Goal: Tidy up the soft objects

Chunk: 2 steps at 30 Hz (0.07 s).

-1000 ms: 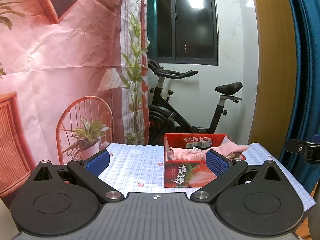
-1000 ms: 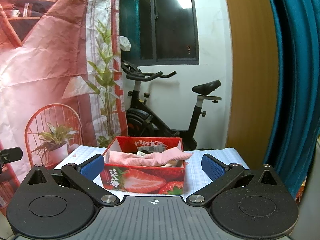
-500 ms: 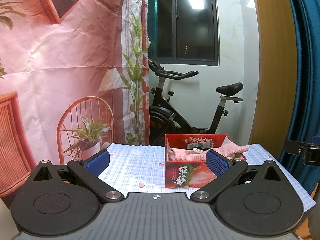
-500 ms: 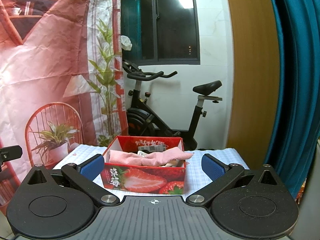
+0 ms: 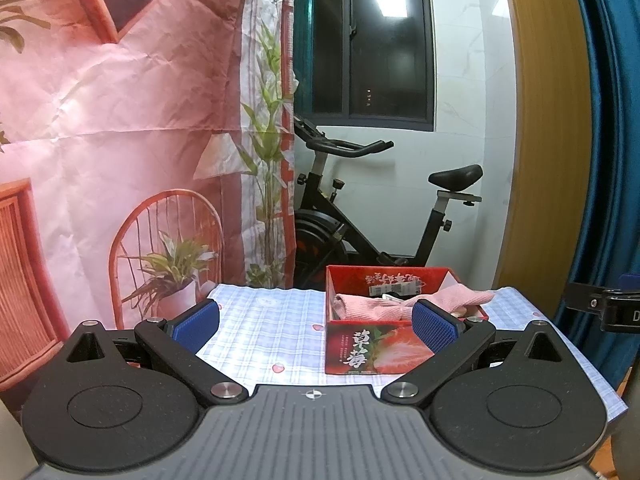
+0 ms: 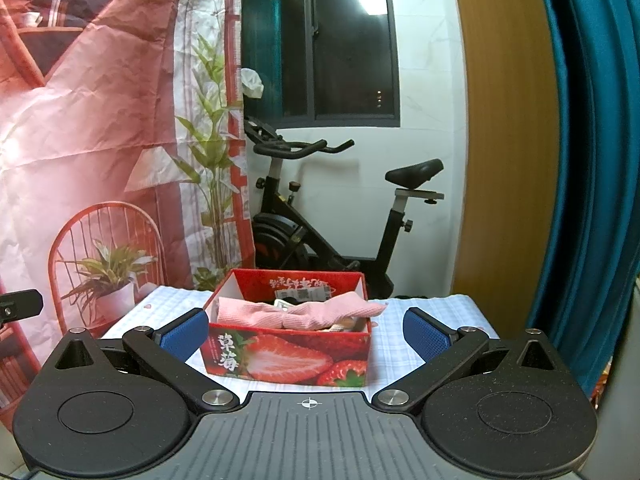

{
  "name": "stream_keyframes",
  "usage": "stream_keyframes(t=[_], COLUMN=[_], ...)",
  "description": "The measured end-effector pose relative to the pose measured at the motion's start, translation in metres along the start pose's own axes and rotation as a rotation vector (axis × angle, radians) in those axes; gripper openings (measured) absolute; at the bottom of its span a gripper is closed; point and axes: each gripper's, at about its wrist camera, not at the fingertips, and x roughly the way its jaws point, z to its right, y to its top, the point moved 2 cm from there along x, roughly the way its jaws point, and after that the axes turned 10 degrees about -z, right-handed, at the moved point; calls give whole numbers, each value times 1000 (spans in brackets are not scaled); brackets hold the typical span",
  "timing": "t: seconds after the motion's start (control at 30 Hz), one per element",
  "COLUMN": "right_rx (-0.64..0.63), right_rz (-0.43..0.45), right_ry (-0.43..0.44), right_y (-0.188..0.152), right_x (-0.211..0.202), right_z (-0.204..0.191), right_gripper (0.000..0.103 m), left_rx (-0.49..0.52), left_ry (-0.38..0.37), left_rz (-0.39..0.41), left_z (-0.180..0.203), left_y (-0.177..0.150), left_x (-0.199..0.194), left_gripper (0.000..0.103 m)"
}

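Clearly printed 草莓 on strawberry box (image 6: 288, 356) (pink cloth (image 6: 308, 314) inside).

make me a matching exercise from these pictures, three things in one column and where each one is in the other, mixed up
Things:
1. pink cloth
2. strawberry box
3. exercise bike

Places:
A. on the floor behind the table
B. on the checked tablecloth
C. draped in the box, one end over its rim

Pairs: 1-C, 2-B, 3-A
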Motion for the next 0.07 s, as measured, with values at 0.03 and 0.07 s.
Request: stream_keyframes(t=[0.03,0.07], right_rx=[0,-1], right_rz=[-1,-1], right_ry=[0,0], right_y=[0,0], right_x=[0,0], right_z=[1,1], right_gripper=[103,103], left_rx=[0,2], left_ry=[-1,-1], left_rz=[0,-1], left_z=[0,1], left_y=[0,0], left_x=[0,0], left_gripper=[103,103])
